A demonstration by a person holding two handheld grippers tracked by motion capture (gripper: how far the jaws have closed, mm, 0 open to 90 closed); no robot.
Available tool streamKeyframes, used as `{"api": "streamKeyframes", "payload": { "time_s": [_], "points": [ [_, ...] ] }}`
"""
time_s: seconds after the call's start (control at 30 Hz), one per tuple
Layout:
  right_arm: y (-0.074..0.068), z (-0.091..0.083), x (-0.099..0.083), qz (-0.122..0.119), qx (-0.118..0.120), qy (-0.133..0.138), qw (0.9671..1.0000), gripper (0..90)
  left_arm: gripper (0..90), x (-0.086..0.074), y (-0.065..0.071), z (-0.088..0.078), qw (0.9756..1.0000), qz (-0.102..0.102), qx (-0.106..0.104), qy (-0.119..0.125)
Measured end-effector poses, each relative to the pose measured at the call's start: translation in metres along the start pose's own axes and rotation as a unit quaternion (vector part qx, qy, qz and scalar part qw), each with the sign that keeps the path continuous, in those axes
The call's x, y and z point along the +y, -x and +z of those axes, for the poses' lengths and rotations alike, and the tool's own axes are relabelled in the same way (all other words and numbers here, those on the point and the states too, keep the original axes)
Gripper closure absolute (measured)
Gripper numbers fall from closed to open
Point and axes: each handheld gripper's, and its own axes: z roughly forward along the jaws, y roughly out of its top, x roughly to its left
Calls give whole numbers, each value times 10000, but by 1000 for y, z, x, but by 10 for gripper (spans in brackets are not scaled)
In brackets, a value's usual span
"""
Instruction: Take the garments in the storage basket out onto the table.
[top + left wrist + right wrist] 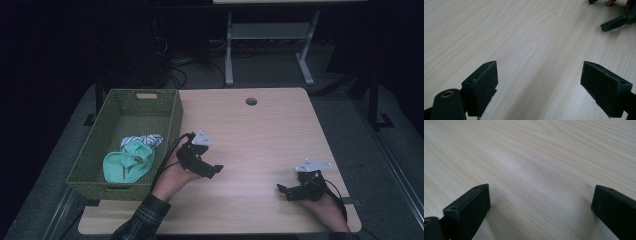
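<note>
My left gripper (216,170) rests low over the pale wooden table (260,135), just right of a green woven basket (172,112). In the left gripper view its black jaws stand wide apart, so the left gripper (539,75) is open with only bare wood between them. My right gripper (281,189) sits near the front right of the table, pointing left. Its jaws are also spread, and the right gripper (541,197) is open over bare wood. A mint green cloth (127,162) and a striped cloth (145,140) lie inside the basket.
The basket stands along the table's left edge. A round cable hole (251,101) sits near the far edge. Beyond the table are a desk frame (229,50) and cables on a dark floor. The right gripper's jaw tip (614,23) shows in the left gripper view's far right.
</note>
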Motion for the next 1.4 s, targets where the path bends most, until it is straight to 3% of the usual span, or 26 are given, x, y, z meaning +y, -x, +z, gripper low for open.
{"api": "streamKeyframes", "payload": {
  "time_s": [0.33,0.87,1.4],
  "points": [
    [0,0,0,-32,-5,7,10000,15,137,4,-10,-7,10000,-7,-64,25],
    [0,0,0,0,2,-6,10000,15,137,8,-12,-17,9996,26,-280,29],
    [0,0,0,-21,2,6,10000,15,148,10,-21,-44,9997,-20,-143,182]
  ]
}}
